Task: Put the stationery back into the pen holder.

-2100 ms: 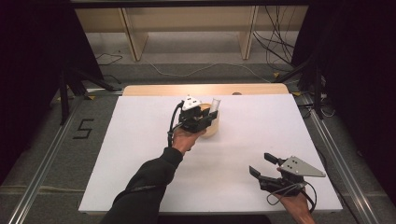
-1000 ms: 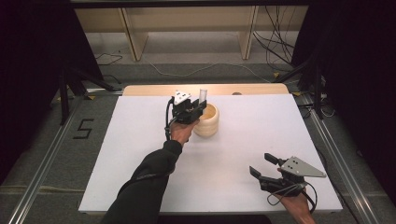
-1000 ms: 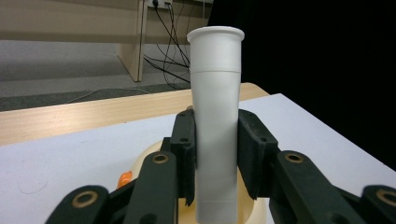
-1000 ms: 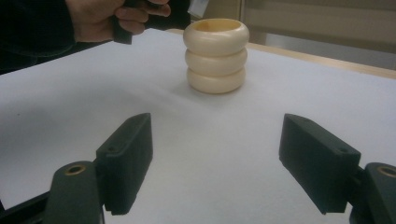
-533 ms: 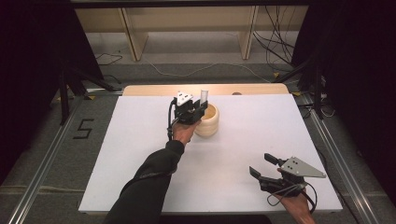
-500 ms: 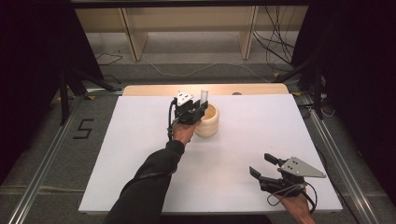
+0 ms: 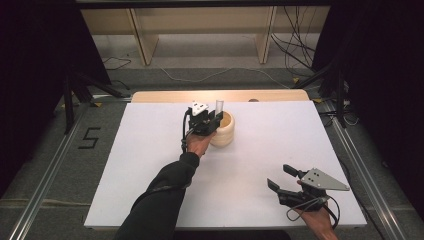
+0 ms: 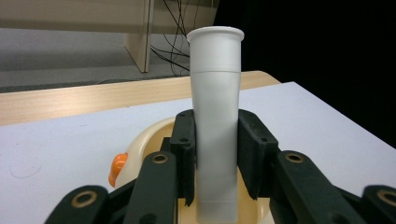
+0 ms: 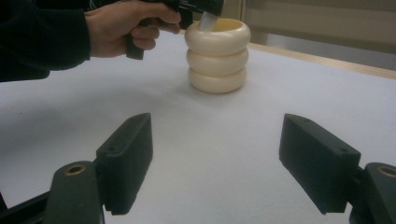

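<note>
From above, the left gripper (image 7: 214, 120) sits at the far middle of the white table (image 7: 150, 165), clamped on a pale, translucent plastic tube (image 7: 219, 105) that stands upright, its long axis vertical and its rimmed mouth pointing up; the tube's lower end is hidden behind the gripper and the cream ribbed holder (image 7: 225, 131) of three stacked rings just beside it, so whether it reaches inside cannot be told there. Near the table's right front corner the right gripper (image 7: 282, 177) lies low with its jaws spread apart and nothing between them. Looking along the left gripper (image 8: 217, 158), both black pads press the tube (image 8: 215, 93) from either side; its flared lip is at the top, its base is cut off by the bottom edge, above the holder's (image 8: 149, 140) open mouth, and a small orange thing (image 8: 118, 169) at the holder's rim is too hidden to name. Seen from the right gripper (image 9: 215, 163), whose jaws stand wide and empty, the holder (image 9: 217, 56) stands well beyond, and the tube's (image 9: 207, 21) lower tip dips just inside its rim while the upper part is cropped off.
</note>
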Action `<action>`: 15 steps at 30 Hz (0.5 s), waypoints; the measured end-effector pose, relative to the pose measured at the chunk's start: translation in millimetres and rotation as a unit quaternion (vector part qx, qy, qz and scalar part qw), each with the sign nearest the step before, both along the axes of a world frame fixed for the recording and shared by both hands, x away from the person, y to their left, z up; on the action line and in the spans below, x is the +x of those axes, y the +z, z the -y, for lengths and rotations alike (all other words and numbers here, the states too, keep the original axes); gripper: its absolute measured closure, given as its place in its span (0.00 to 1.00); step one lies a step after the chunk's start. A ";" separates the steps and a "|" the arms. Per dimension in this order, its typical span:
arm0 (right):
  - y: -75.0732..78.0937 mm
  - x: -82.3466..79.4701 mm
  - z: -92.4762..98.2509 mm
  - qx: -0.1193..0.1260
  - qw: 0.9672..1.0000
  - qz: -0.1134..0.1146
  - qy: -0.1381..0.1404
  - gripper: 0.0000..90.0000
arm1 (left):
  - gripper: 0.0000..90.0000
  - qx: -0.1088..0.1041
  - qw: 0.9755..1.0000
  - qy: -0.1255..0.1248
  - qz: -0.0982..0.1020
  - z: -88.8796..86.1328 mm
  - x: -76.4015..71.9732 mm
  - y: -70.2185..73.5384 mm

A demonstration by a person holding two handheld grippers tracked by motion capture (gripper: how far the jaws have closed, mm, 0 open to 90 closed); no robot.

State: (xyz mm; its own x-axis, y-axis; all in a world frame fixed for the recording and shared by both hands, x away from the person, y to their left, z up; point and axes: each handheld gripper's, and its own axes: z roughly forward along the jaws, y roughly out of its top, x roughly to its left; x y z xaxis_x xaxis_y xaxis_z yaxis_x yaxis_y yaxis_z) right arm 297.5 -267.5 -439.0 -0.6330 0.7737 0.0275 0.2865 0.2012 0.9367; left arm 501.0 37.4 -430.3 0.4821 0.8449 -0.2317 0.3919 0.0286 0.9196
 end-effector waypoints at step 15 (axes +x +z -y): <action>0.0 -0.7 1.0 -0.001 1.000 -0.003 -0.001 0.30 | 0.58 0.003 1.000 0.000 -0.024 3.1 -0.7 3.2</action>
